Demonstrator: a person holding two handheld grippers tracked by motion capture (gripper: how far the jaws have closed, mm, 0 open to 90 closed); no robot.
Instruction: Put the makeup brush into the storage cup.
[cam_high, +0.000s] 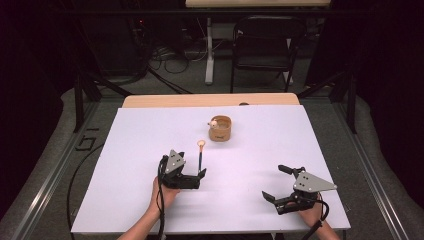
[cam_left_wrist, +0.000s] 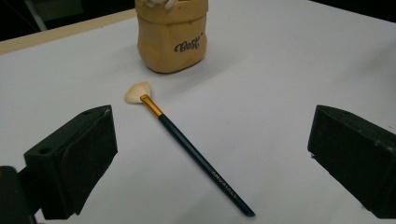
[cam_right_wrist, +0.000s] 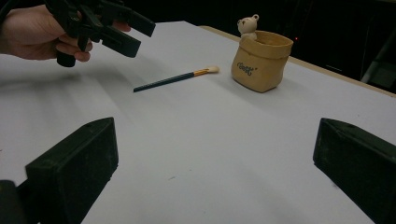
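Approach step: your left hand-held gripper (cam_left_wrist: 210, 154), jaws wide and empty, frames the brush (cam_left_wrist: 191, 154) lying mid-frame on the worktop (cam_left_wrist: 280, 70) below the pouch (cam_left_wrist: 172, 37); next, descend and close on its handle.

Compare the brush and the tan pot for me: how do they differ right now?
The brush lies flat on the table; the pot stands upright. The brush is thin with a dark handle; the pot is squat and tan, with lettering. The left gripper, jaws open, is near the brush, not the pot. Neither is held.
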